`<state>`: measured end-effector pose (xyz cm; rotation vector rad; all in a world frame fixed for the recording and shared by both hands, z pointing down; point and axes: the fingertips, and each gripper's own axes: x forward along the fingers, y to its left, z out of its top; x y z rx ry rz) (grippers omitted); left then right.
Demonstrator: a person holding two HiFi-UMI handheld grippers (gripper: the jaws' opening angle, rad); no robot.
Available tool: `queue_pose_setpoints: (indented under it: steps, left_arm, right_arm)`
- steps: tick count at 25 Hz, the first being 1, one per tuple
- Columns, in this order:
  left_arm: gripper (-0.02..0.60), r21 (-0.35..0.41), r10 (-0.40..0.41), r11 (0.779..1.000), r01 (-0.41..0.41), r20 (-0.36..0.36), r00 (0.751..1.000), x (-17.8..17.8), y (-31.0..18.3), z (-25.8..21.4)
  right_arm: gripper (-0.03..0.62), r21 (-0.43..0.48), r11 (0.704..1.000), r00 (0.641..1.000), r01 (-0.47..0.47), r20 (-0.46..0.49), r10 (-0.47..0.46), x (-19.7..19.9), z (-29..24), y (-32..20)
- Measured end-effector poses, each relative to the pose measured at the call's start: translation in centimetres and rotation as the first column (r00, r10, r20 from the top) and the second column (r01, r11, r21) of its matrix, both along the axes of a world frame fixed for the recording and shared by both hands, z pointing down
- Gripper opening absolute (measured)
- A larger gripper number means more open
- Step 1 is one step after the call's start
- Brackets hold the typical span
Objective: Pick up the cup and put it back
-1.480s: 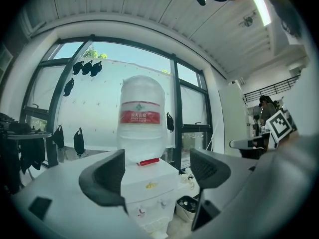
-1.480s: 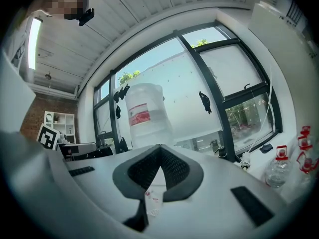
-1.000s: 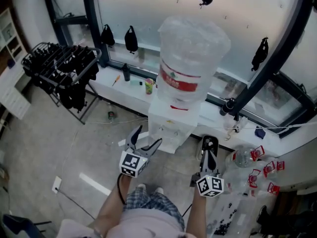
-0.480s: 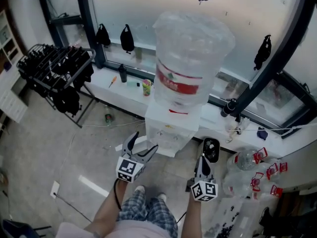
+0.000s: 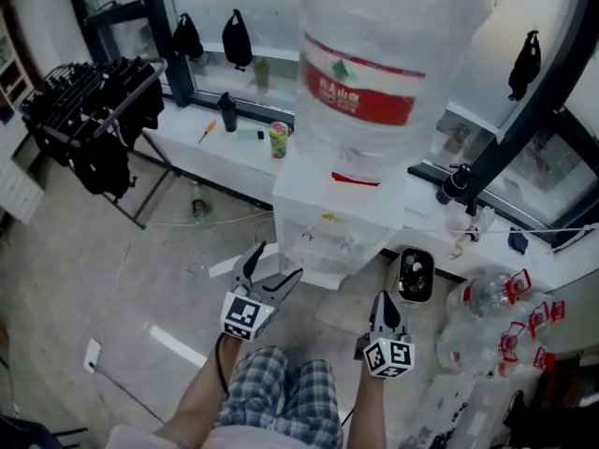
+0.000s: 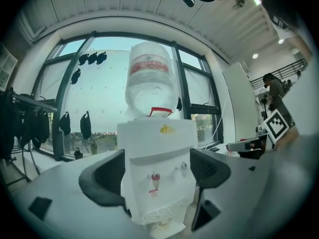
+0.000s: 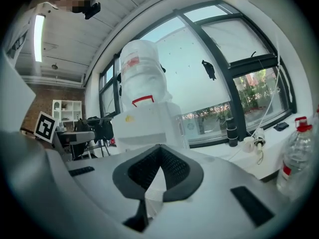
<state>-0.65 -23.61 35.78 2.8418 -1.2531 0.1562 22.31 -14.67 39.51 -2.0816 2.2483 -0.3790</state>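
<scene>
The cup [image 6: 161,228] is hard to make out: a small pale shape on the tray at the foot of the water dispenser [image 5: 337,223], low in the left gripper view. The left gripper [image 5: 278,262] holds its fingers wide and empty, framing the dispenser. The right gripper [image 5: 386,299] has its fingers tip to tip; a white ribbed patch in the gap below them is unclear. The floor [image 5: 103,251] is grey, and a window ledge [image 5: 201,157] runs behind.

Water bottle [image 5: 384,73] cropped by top edge
</scene>
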Motion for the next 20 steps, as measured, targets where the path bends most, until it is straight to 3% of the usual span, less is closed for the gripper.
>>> queue_pose_setpoints:
  steps: [7,20]
  left_arm:
    - [0.393,-0.02,0.025,0.999,-0.025,-0.008,1.0,0.8,-1.1,13.6]
    - [0.393,-0.023,0.152,0.988,-0.151,0.052,0.987,3.9,-3.4,35.3]
  right_arm:
    - [0.017,0.0,1.0,1.0,0.021,-0.01,-0.021,-0.2,11.6,-1.9]
    - [0.017,-0.002,0.995,0.994,0.099,-0.043,-0.099,-0.3,31.7,-5.5]
